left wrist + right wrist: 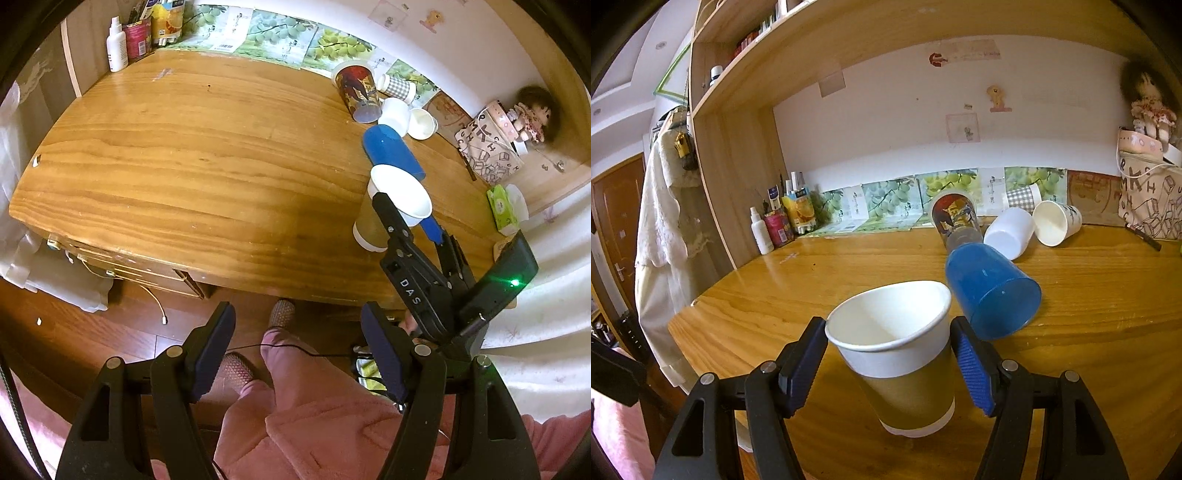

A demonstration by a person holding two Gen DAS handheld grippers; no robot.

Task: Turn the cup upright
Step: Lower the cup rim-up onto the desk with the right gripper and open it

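A white and tan paper cup (901, 354) stands mouth-up, slightly tilted, on the wooden desk (775, 295) between the blue pads of my right gripper (888, 365). The left pad touches the rim; the right pad (971, 369) stands just off the cup's side. In the left wrist view the same cup (391, 206) sits near the desk's front right, with the right gripper (410, 221) around it. My left gripper (297, 350) is open and empty, held off the desk above the floor.
A blue cup (993, 291) lies on its side right behind the paper cup. Behind it lie a printed cup (956, 221), a white cup (1010, 232), another white cup (1054, 223) and a checked cup (1023, 197). Bottles (775, 225) stand at the back left.
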